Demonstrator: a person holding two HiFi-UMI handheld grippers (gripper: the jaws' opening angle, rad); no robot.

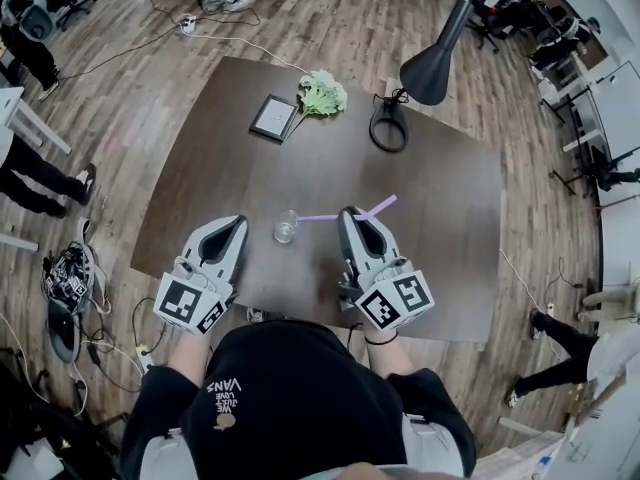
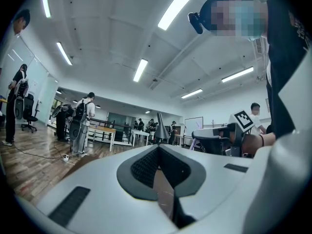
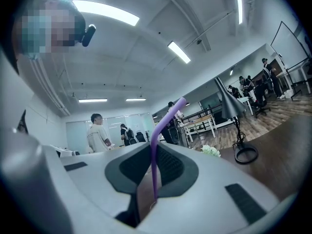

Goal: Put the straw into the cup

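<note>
Over the table (image 1: 330,168), we hold our left gripper (image 1: 236,224) closed on nothing, just beside the cup (image 1: 286,227). Our right gripper (image 1: 350,215) is clenched on the straw (image 1: 382,207), which lies crosswise, one end near the cup's rim. The pickup looks done. Tipping the straw in remains.

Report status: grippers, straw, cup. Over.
Right gripper shut on purple straw. Straw lies level, its tip beside the cup, not in. Left gripper shut, empty, left of cup. Nothing between straw tip and cup.
</note>
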